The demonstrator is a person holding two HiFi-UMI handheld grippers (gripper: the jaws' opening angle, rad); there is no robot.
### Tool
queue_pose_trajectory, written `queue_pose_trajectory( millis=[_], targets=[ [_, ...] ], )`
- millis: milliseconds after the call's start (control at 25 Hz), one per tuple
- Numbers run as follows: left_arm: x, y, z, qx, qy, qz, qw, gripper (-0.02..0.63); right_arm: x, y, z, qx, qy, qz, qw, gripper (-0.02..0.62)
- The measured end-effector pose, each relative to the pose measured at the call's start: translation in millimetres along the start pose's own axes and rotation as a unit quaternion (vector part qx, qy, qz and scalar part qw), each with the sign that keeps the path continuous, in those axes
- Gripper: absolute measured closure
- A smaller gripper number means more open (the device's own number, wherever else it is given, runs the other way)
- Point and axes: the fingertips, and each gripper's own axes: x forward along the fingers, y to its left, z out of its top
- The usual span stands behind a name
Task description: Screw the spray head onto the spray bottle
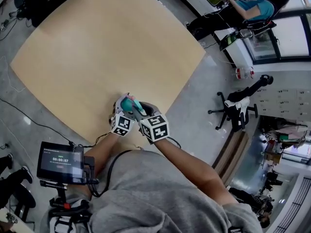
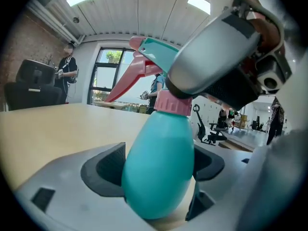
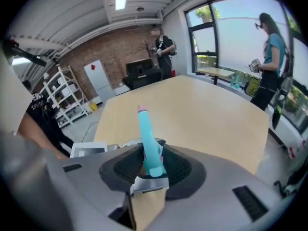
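The teal spray bottle (image 2: 161,167) stands upright at the near edge of the wooden table (image 1: 97,57). My left gripper (image 2: 159,172) is shut on the bottle's belly, one dark pad on each side. A pink collar (image 2: 172,102) sits on the bottle's neck, with the teal spray head (image 2: 154,49) and its pink trigger (image 2: 127,83) above it. My right gripper (image 2: 216,66) comes down over the head from above. In the right gripper view the spray head (image 3: 150,148) lies between the pads of the right gripper (image 3: 151,165), which is shut on it. In the head view both grippers meet at the bottle (image 1: 128,104).
The table stretches away from the grippers. A small monitor on a stand (image 1: 60,162) is at my lower left. An office chair (image 1: 233,108) stands on the floor to the right. A seated person (image 1: 252,6) is at a far desk; others stand by the windows.
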Motion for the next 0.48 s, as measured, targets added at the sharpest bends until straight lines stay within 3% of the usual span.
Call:
queue_pose_trajectory(
  millis=[120,200,280,320,360,400,440,480],
  targets=[
    [3,-2,-1,0.003,0.001,-0.031,0.9995,0.238,-5,2,5,-0.086,0.024,0.030,0.996,0.468],
    [6,-3,-1,0.011,0.002,-0.056,0.9984,0.238,-16,1,19,-0.161,0.019,0.036,0.986,0.455],
    [8,-5,-1,0.021,0.003,-0.084,0.9963,0.238,-28,3,34,-0.252,0.016,0.053,0.966,0.446],
    [9,-6,-2,0.025,0.005,-0.097,0.9950,0.237,-33,5,39,-0.307,0.021,0.067,0.949,0.446],
    [9,-7,-2,0.028,0.007,-0.110,0.9936,0.238,-38,7,42,-0.374,0.032,0.080,0.923,0.446],
    [10,-8,-3,0.030,0.009,-0.122,0.9920,0.236,-42,8,43,-0.456,0.048,0.089,0.884,0.446],
    [10,-10,-3,0.032,0.012,-0.136,0.9902,0.236,-45,8,41,-0.547,0.067,0.093,0.829,0.446],
    [10,-11,-4,0.034,0.014,-0.149,0.9881,0.236,-47,7,39,-0.636,0.084,0.092,0.762,0.446]
  ],
)
